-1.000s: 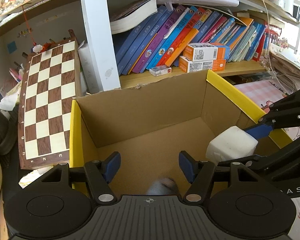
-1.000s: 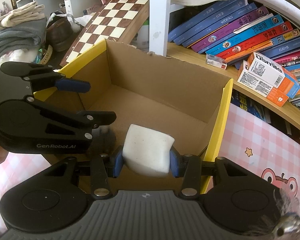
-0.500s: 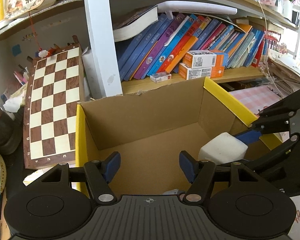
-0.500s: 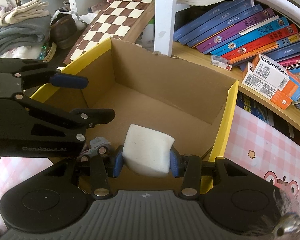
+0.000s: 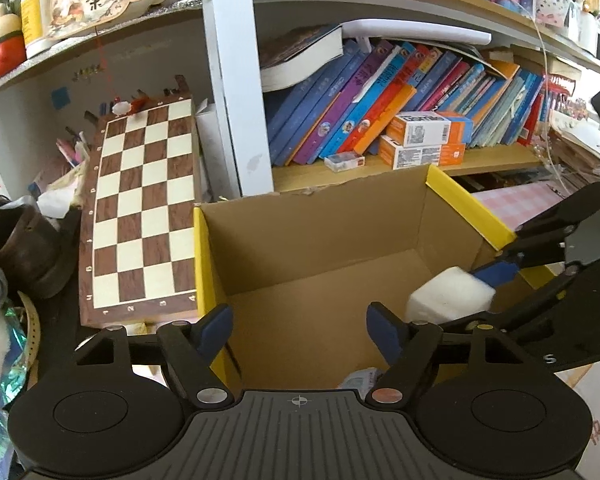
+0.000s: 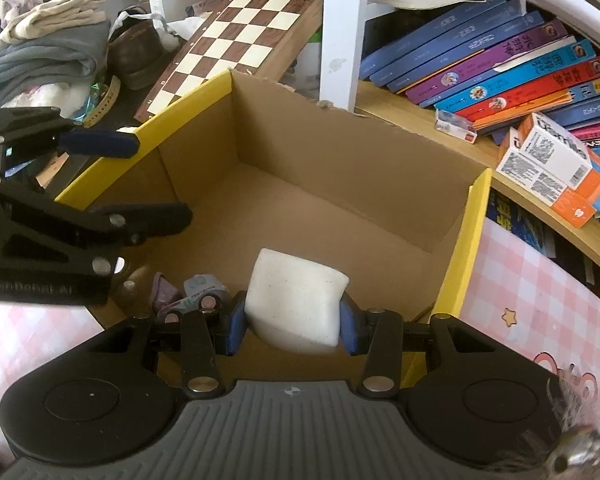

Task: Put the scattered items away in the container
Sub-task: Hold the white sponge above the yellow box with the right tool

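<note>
R fingers (image 6: 347, 320): blue pads pressed on both sides of the white block (image 6: 296, 300), clamped tight, block sits tilted between them.
R gripper (image 6: 290, 326): holds the block above the near-right part of the box, just inside the near rim, not touching the floor of it.
White block: soft-looking cube w/ rounded edges, a few dark specks; in the left wrist view (image 5: 448, 294) it shows at the right side of the box, pinched by a blue pad.
L fingers (image 5: 216, 326): blue pads spread wide, nothing between them.
L gripper (image 5: 298, 330): hangs empty over the near-left edge of the box; seen from the right wrist cam (image 6: 112, 180) as black linkage over the left wall.
Cardboard box (image 6: 466, 240): open top, yellow tape on left & right rims, brown floor mostly bare.
Toy car (image 6: 198, 300): small, grey-white, lies in the near-left corner of the box, beside a purplish scrap; partly hidden by the R gripper's frame.
Chessboard (image 5: 144, 208): leans on the shelving, far-left of the box.
Books (image 5: 380, 96): slanted row on the shelf behind the box, w/ orange-white cartons (image 5: 424, 142) stacked in front.
Tablecloth (image 6: 532, 280): pink check, right of the box.
</note>
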Available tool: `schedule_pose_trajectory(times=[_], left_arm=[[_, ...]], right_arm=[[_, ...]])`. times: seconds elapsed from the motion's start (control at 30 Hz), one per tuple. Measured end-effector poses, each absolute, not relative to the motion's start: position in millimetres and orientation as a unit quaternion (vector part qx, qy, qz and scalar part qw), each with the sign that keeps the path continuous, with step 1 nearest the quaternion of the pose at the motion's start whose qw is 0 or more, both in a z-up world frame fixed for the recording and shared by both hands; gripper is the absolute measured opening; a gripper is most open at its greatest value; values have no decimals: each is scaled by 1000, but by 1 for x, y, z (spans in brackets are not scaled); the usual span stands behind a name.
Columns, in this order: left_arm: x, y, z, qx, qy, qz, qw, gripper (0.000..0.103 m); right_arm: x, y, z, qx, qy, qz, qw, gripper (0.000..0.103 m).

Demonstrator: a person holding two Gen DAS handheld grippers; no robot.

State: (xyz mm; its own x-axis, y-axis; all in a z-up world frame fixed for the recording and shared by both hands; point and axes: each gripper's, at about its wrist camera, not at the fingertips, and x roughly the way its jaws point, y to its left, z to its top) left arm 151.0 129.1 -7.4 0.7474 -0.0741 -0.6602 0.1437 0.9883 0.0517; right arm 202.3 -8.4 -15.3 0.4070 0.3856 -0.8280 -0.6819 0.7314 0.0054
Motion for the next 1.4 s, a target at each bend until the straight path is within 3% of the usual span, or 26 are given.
schedule_pose_trajectory(times=[1.4], left_arm=[[149,130,-12,46,358,-61,931,76]], right_arm=[[218,12,-37,-207,456,323,803,45]])
